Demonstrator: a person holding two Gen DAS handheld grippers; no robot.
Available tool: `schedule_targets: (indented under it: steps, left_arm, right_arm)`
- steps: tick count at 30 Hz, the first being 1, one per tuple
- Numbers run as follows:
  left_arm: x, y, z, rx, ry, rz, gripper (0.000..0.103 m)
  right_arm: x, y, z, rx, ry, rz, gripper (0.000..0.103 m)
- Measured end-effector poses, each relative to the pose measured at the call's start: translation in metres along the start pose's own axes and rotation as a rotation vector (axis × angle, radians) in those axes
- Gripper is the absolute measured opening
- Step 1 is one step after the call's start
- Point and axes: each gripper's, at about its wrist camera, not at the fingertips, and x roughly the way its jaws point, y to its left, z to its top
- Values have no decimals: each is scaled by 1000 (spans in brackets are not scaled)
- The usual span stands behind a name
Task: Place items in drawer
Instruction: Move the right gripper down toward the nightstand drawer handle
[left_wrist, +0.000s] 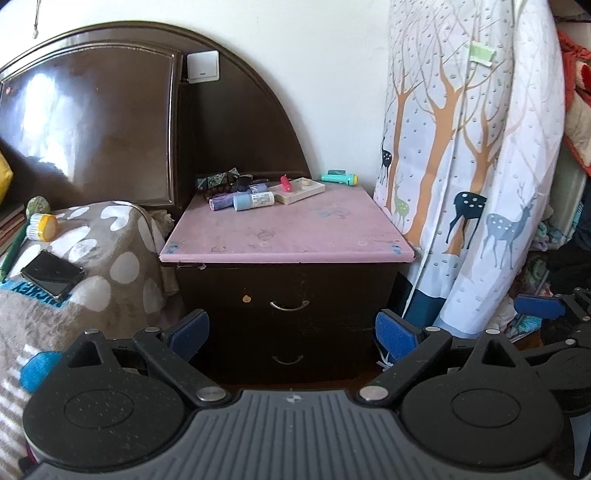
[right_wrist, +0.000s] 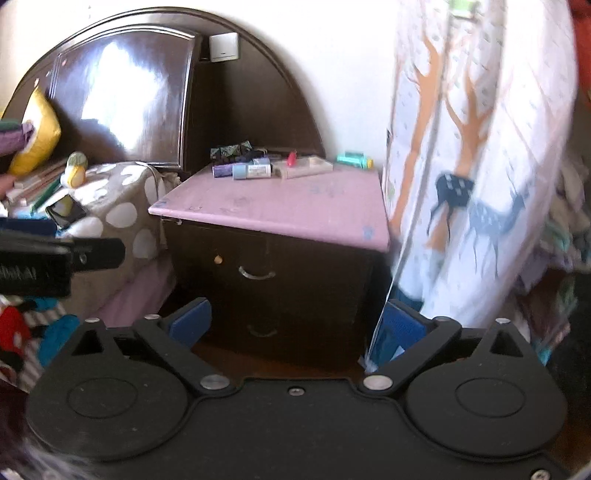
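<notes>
Dark wooden nightstand (left_wrist: 284, 291) had both drawers closed, and your bottles (left_wrist: 254, 201) and tray (left_wrist: 297, 191) sat at its far edge. Left gripper (left_wrist: 291, 336) and right gripper (right_wrist: 295, 325) were spread wide, holding nothing. Basically nothing done yet.

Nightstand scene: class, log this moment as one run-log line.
left gripper: open, empty | right gripper: open, empty | top drawer: closed | blue tube, purple roll, white tray: on nightstand top
</notes>
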Motion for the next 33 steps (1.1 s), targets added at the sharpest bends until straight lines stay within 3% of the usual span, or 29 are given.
schedule_targets:
  steps: [8,17,22,33]
  left_arm:
    - [42,16,7,-37,11,10,98]
    - [105,43,14,-115,41,22,98]
    - [133,59,9,-155,26,8,98]
    - [193,68,2,-95,29,-69,98]
  right_arm:
    - [47,-2,14,-51,5,-10,102]
    - [103,-12,23,-53,113,1,101]
    - [136,-1,23,-194,132,-34,100]
    - [209,28,29,-497,217,-100,100]
